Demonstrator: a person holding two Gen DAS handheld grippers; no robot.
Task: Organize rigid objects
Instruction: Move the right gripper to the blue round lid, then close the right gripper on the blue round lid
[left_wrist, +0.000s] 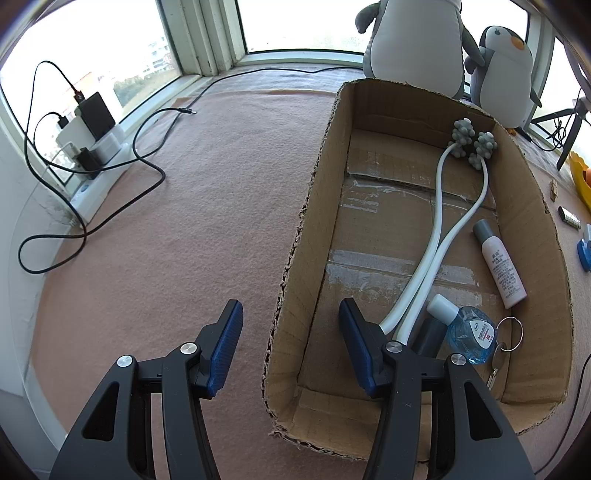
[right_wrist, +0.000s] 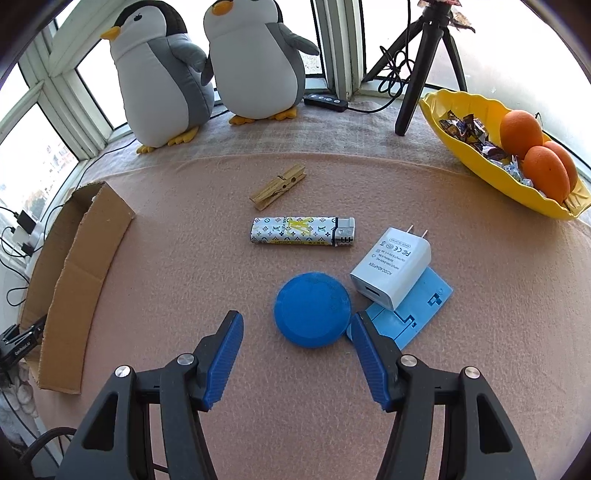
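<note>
Left gripper (left_wrist: 291, 306) is released, nothing clamped, jaws apart on either side of the near left wall of the cardboard box (left_wrist: 528, 206). The box holds a white massager (left_wrist: 439, 206), a white bottle (left_wrist: 500, 266), a small blue bottle (left_wrist: 469, 332) and keys (left_wrist: 498, 360). Right gripper (right_wrist: 297, 319) is also released and empty, angled down at the mat with the blue disc (right_wrist: 312, 308) just ahead between its fingers; white charger (right_wrist: 391, 267) lies on a light-blue flat piece (right_wrist: 424, 299) beside the disc, lighter (right_wrist: 303, 232) and clothespin (right_wrist: 279, 186) further out, all outside the box.
</note>
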